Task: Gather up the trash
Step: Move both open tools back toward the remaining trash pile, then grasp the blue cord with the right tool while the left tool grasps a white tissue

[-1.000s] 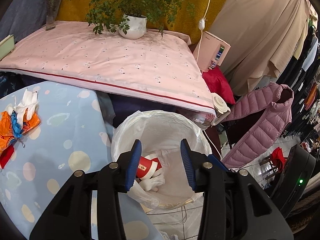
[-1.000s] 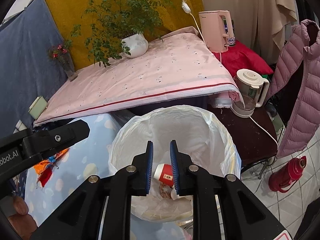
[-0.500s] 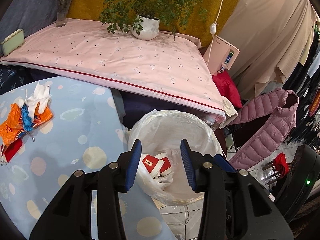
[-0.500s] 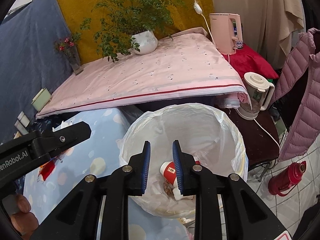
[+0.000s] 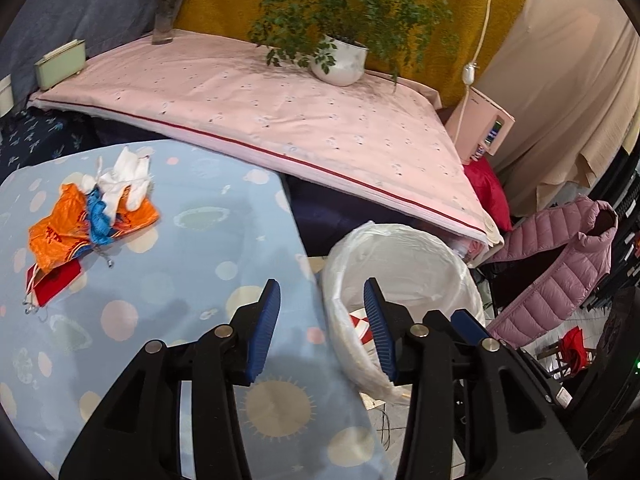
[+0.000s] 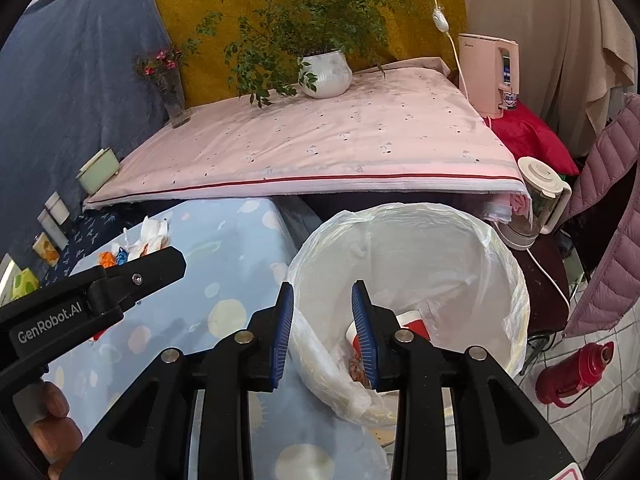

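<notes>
A white-lined trash bin [image 5: 404, 256] [image 6: 408, 264] stands beside the light blue table [image 5: 192, 256]. Red and white paper cups [image 6: 414, 320] lie inside it. A pile of trash lies on the table's left part: an orange wrapper [image 5: 60, 232], blue plastic [image 5: 98, 216], white tissues [image 5: 124, 180] and a red packet [image 5: 54, 284]. My left gripper [image 5: 320, 328] is open and empty over the table's right edge, next to the bin. My right gripper [image 6: 322, 328] is open and empty over the bin's near rim.
A pink-covered surface [image 5: 260, 112] lies behind, with a potted plant [image 5: 340, 60], a vase [image 5: 166, 16] and a green box [image 5: 60, 64]. A pink kettle [image 6: 490, 72], a blender jug [image 6: 540, 196], a pink jacket [image 5: 560, 264] and a red thermos [image 6: 572, 372] are to the right.
My left gripper has swung left from over the bin to over the table edge, bringing the trash pile nearer. My right gripper has opened wider over the bin.
</notes>
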`<state>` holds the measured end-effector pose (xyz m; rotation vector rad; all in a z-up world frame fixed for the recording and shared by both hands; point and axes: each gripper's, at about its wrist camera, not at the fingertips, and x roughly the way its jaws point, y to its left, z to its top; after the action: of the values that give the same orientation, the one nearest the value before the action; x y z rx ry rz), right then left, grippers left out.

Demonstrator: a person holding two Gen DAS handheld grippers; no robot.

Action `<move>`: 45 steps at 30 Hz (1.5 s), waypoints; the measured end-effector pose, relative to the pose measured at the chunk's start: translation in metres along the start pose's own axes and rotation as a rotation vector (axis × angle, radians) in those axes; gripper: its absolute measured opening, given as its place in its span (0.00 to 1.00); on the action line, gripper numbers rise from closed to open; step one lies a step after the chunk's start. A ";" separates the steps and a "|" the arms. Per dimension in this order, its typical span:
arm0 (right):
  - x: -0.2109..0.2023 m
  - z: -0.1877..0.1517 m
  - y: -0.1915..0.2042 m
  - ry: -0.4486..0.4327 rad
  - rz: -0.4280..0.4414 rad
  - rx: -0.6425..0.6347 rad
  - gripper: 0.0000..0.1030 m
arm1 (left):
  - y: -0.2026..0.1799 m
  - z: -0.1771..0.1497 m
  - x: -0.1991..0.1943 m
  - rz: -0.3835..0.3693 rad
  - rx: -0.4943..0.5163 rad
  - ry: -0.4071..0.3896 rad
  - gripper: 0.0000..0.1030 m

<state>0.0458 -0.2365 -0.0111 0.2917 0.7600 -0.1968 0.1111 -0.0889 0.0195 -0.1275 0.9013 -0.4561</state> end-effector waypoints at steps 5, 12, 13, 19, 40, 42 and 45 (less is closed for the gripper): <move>0.004 -0.002 0.021 0.014 0.017 -0.038 0.30 | 0.027 -0.002 -0.003 0.030 -0.045 -0.001 0.45; 0.012 -0.007 0.053 0.036 0.044 -0.089 0.30 | 0.070 -0.006 -0.009 0.082 -0.115 -0.003 0.51; 0.014 -0.008 0.058 0.041 0.050 -0.096 0.30 | 0.077 -0.007 -0.011 0.089 -0.127 -0.007 0.53; 0.022 -0.013 0.092 0.061 0.082 -0.146 0.30 | 0.123 -0.009 -0.024 0.140 -0.203 -0.028 0.61; 0.089 -0.010 0.218 0.145 0.231 -0.253 0.40 | 0.277 0.005 -0.023 0.250 -0.403 -0.014 0.68; 0.098 -0.009 0.228 0.150 0.238 -0.261 0.42 | 0.283 0.010 -0.017 0.246 -0.411 -0.009 0.71; 0.111 -0.007 0.242 0.156 0.244 -0.271 0.42 | 0.291 0.017 -0.006 0.233 -0.423 0.004 0.71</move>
<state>0.1878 -0.0143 -0.0483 0.1412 0.8867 0.1612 0.2165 0.1735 -0.0516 -0.4027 0.9935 -0.0437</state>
